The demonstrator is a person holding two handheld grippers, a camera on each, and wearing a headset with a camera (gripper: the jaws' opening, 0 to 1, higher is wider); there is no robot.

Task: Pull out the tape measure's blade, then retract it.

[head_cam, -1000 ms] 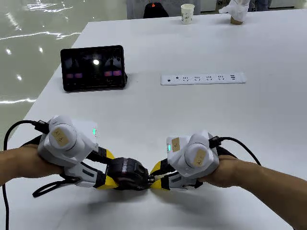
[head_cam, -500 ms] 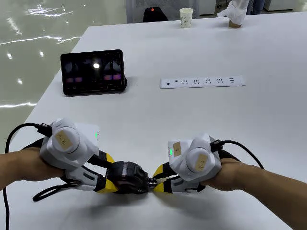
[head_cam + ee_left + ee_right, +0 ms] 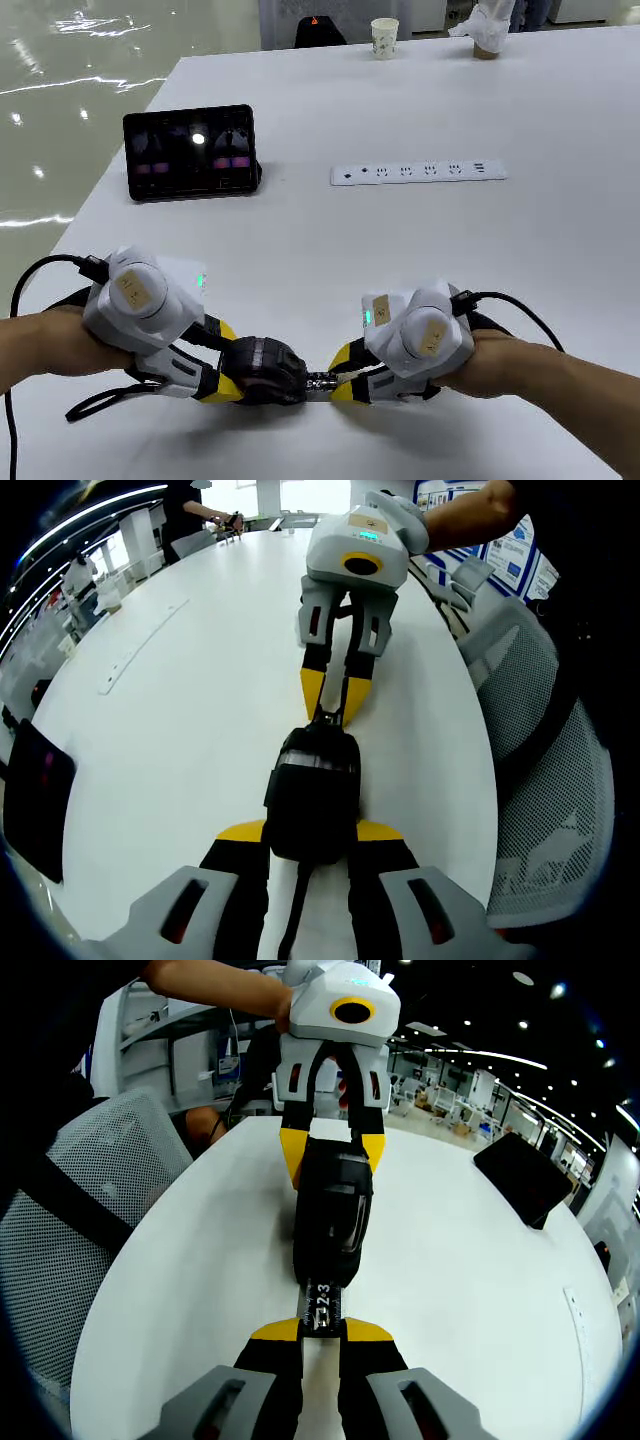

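Right gripper (image 3: 340, 376), clenched on the tip of the dark numbered blade (image 3: 322, 1310), had eased slightly away from the black rounded tape measure (image 3: 262, 370), which the left gripper (image 3: 228, 358) clamped on the white worktop (image 3: 420, 250). With a short stretch exposed, pulling out had barely begun.

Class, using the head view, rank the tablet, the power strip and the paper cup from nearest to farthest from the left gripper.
1. Tablet, straight ahead of the left gripper, on the table's left side.
2. Power strip, ahead and to the right.
3. Paper cup, at the far edge.
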